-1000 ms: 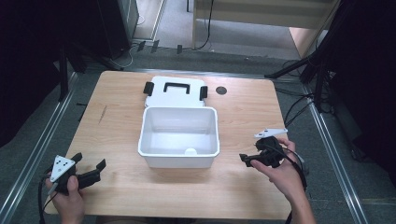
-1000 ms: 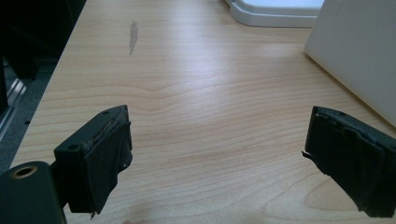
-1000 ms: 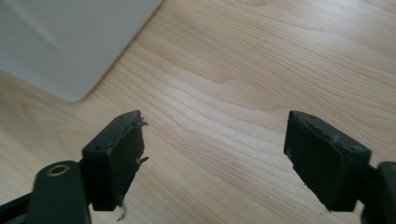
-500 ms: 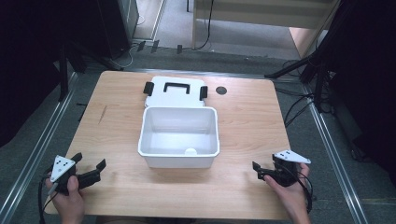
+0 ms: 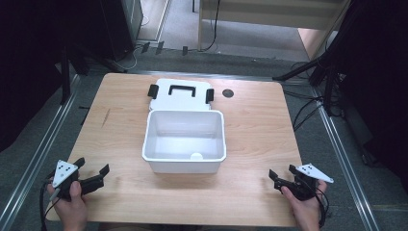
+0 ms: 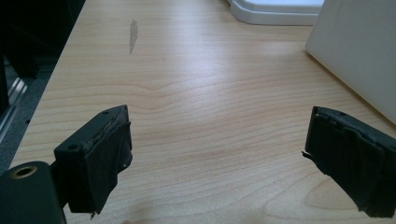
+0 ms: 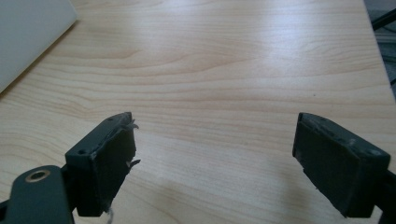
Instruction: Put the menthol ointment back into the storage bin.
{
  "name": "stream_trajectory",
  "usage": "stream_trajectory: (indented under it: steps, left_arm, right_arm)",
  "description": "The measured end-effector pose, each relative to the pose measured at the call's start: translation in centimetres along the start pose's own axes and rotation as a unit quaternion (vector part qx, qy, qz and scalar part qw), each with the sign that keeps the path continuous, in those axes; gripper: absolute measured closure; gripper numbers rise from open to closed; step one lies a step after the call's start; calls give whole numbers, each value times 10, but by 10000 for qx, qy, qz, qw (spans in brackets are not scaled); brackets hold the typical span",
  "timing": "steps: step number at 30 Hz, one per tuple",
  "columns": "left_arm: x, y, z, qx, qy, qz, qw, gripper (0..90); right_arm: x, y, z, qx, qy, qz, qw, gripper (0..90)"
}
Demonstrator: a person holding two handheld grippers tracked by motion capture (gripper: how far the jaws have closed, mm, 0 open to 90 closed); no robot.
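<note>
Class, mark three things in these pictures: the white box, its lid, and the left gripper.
white box [image 5: 184, 165], high view, on its near outer wall.
lid [image 5: 166, 97], high view, on its flat white top beside the black handle.
left gripper [image 6: 217, 151], left gripper view, midway between its two open jaws.

lid [image 5: 180, 95]: near edge hidden behind bin [image 5: 184, 143] | bin [image 6: 359, 51]: cut off at frame edge

Looks like a lab or some kind of test room, not anybody's home. The wooden table [image 5: 120, 120] sits alone on grey carpet floor [image 5: 43, 134] with metal rails [image 5: 36, 163] running along both sides. Black stand legs [image 5: 312, 72] and loose cables [image 5: 308, 113] sprawl around it, and a dark cabinet [image 5: 115, 24] stands at the back.
</note>
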State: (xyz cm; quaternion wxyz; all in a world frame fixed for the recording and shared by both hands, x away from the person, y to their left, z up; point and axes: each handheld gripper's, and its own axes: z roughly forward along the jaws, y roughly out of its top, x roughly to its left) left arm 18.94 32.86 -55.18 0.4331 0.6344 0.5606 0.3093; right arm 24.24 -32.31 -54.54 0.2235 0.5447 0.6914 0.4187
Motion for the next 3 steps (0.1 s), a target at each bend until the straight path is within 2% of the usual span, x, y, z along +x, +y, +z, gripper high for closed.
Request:
stream_trajectory:
  steps: [3]
  left_arm:
    - [0, 0, 0, -2, 4, -3, 10000, 82]
  right_arm:
    - [-1, 0, -1, -114, 53, 67, 9999, 138]
